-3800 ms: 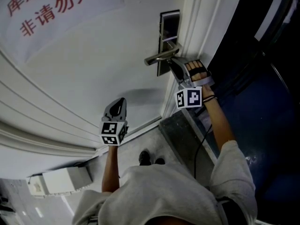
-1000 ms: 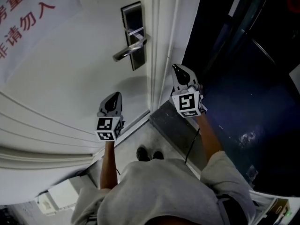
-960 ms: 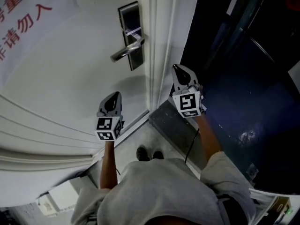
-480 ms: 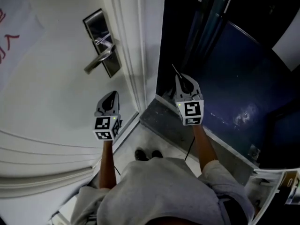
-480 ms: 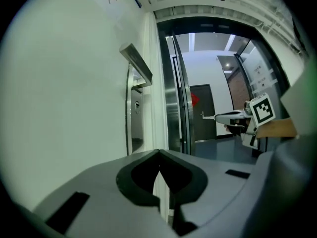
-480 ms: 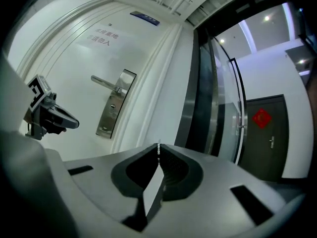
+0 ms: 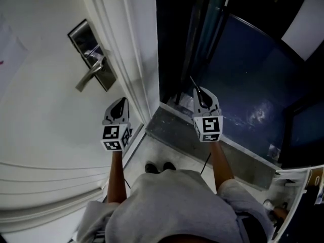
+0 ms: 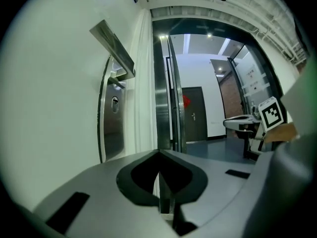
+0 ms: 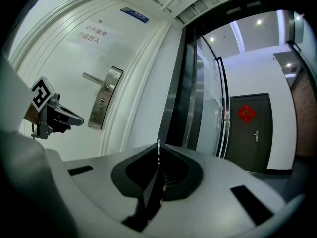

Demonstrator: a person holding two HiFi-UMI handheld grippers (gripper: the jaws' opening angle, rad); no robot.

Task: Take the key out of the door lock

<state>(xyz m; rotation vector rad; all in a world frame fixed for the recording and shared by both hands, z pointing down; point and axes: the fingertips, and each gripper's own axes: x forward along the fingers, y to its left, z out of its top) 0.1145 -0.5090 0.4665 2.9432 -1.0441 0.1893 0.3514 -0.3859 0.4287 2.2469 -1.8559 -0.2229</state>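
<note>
Right gripper (image 7: 198, 91) now off the lock (image 7: 82, 37), tight on one key (image 9: 158, 149); left gripper (image 7: 121, 105) closed, empty.

Brushed-metal lock plate (image 7: 81, 35), smooth painted door (image 7: 45, 125), thin metal key (image 9: 158, 151).

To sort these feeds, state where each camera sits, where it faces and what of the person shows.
Head view: on the head, steeply down at the door; shows forearms, left gripper, right gripper.
Left gripper view: on the left gripper, facing the lock plate along shut jaws.
Right gripper view: on the right gripper, facing the doorway; jaws shut on the key.
Both gripper views share the lock plate.
</note>
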